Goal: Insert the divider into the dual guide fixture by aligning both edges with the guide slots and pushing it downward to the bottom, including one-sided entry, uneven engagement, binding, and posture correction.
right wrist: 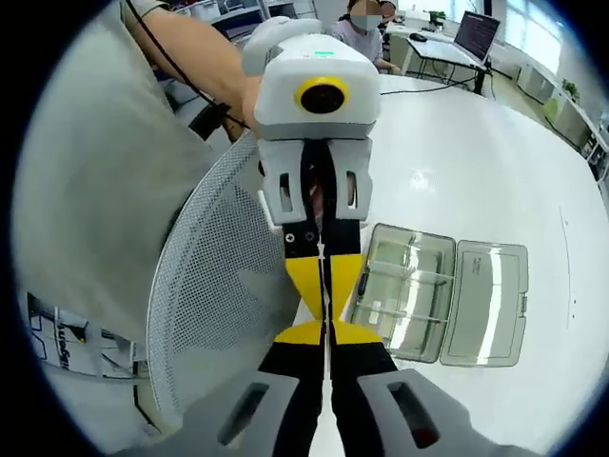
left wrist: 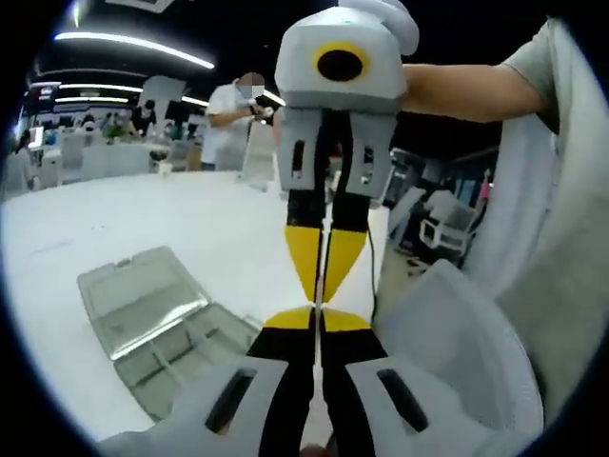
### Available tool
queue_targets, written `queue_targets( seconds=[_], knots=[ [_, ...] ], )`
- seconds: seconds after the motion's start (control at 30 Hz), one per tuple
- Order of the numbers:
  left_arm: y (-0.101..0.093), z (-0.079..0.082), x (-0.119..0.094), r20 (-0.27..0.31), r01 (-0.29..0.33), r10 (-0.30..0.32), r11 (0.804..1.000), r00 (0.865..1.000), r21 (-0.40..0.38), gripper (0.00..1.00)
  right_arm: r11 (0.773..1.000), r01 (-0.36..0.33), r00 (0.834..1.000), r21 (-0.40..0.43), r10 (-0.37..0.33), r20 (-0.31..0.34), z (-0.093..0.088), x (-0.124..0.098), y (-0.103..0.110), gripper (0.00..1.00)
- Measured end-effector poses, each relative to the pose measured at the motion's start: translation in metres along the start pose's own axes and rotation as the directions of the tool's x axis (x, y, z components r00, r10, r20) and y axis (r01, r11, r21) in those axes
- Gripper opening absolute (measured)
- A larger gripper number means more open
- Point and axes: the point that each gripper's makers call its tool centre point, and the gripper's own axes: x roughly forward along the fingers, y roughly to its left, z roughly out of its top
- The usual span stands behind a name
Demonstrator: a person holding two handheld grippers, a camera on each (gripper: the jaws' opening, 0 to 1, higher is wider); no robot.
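Basically pre-grasp: both grippers face tip to tip above the table (right wrist: 495, 133), nothing held. Left gripper (left wrist: 317, 319) and right gripper (right wrist: 327, 333) each have jaws pressed together, empty. The open clear fixture case (right wrist: 433, 290) lies on the table; divider not discernible. Next: part the jaws, reach down.

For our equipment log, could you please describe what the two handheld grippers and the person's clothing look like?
Each gripper has a white plastic body with slotted openings, black jaws and yellow tips. The opposite gripper's white housing has a yellow ring. The person wears a short grey sleeve, and a thin black cable runs along the arm.
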Motion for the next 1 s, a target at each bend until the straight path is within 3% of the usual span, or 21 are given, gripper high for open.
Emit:
queue_targets(
  seconds=[0.4, 0.77, 1.0],
  knots=[
    [0.000, -0.004, -0.008, -0.015, -0.013, 0.014, 1.000, 1.000, 0.024, 0.00, 0.994, -0.003, 1.000, 0.109, -0.001, 0.030, 0.009, -0.003, 0.000, 0.00],
    [0.009, -0.011, -0.003, -0.042, -0.023, 0.023, 1.000, 0.999, -0.005, 0.00, 0.987, 0.008, 0.998, 0.163, -0.017, 0.053, 0.012, -0.002, -0.005, 0.00],
    [0.014, -0.007, -0.003, -0.041, -0.054, 0.053, 0.998, 0.998, -0.018, 0.03, 0.979, 0.029, 0.997, 0.202, -0.044, 0.069, 0.013, -0.006, -0.012, 0.00]
  ],
)
